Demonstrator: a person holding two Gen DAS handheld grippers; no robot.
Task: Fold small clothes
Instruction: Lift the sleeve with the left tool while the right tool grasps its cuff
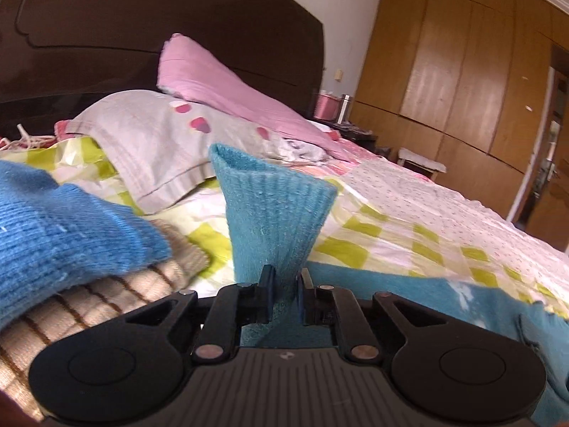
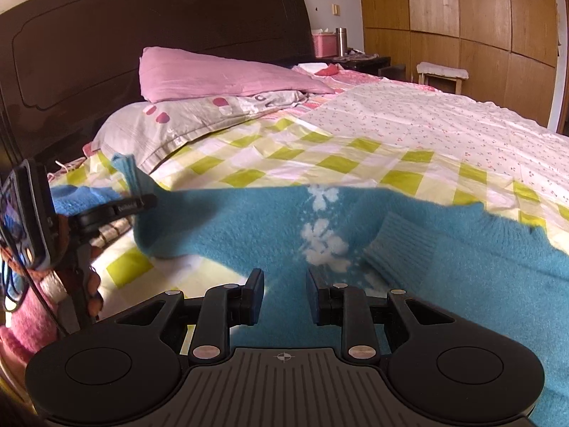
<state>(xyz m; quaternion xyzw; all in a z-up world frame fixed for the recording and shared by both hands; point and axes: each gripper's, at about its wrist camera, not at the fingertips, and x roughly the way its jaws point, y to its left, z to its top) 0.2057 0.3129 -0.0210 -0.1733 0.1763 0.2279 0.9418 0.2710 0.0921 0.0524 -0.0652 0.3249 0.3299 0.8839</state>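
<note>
On the bed (image 2: 355, 149), the left hand-held gripper (image 1: 284, 284) is clamped on a cuffed sleeve end of the teal sweater (image 2: 249, 220), which stands up just ahead of its fingers. The right hand-held gripper (image 2: 284, 293) hovers over the sweater's flowered middle, fingers apart, pinching nothing. The fold appears to be starting; next, the sleeve likely crosses the body. The sweater's near edge is hidden beneath both tools.
</note>
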